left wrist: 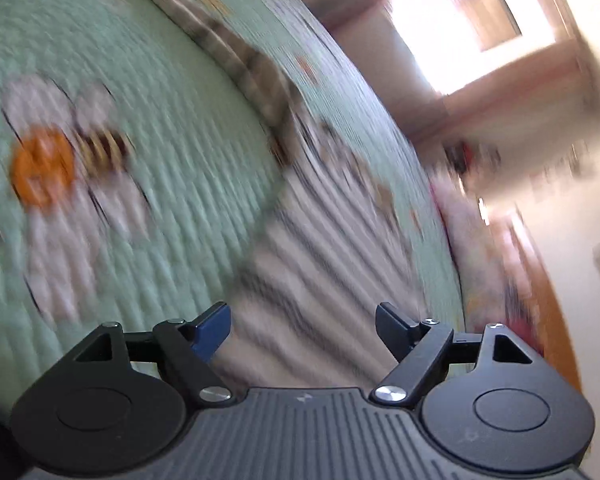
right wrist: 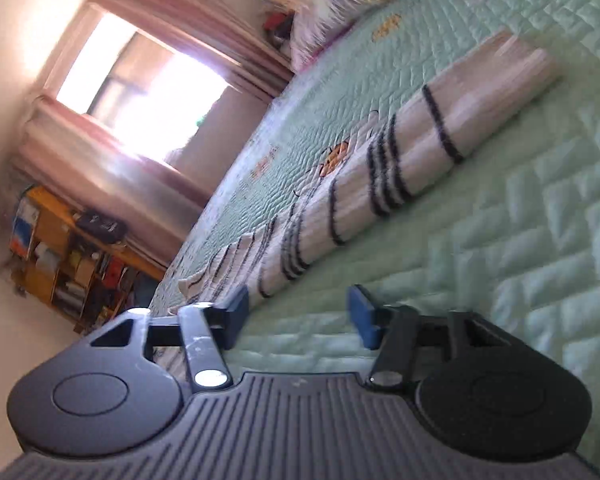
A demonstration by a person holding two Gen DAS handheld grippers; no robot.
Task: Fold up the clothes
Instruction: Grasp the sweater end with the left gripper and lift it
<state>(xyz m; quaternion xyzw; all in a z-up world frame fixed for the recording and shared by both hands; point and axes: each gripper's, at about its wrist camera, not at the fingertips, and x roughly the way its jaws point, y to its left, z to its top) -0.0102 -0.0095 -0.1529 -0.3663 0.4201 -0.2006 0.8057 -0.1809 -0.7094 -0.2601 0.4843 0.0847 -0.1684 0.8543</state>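
Both grippers hanging wide apart and gripping nothing above a striped garment on a green quilt

The left gripper (left wrist: pixel 303 320) is hovering with its jaws spread wide over the striped garment (left wrist: pixel 332 240), which is lying flat on the mint-green quilted bedspread (left wrist: pixel 160 100) beside a printed daisy and bee (left wrist: pixel 60 160); this view is blurring heavily. The right gripper (right wrist: pixel 298 312) is also standing wide, nothing between its fingers, low over the quilted bedspread (right wrist: pixel 540 240), with the white, dark-striped garment (right wrist: pixel 400 168) lying as a long folded band just ahead of it. A bright window (right wrist: pixel 148 84) with pink curtains and a wooden shelf (right wrist: pixel 64 256) are showing behind the bed
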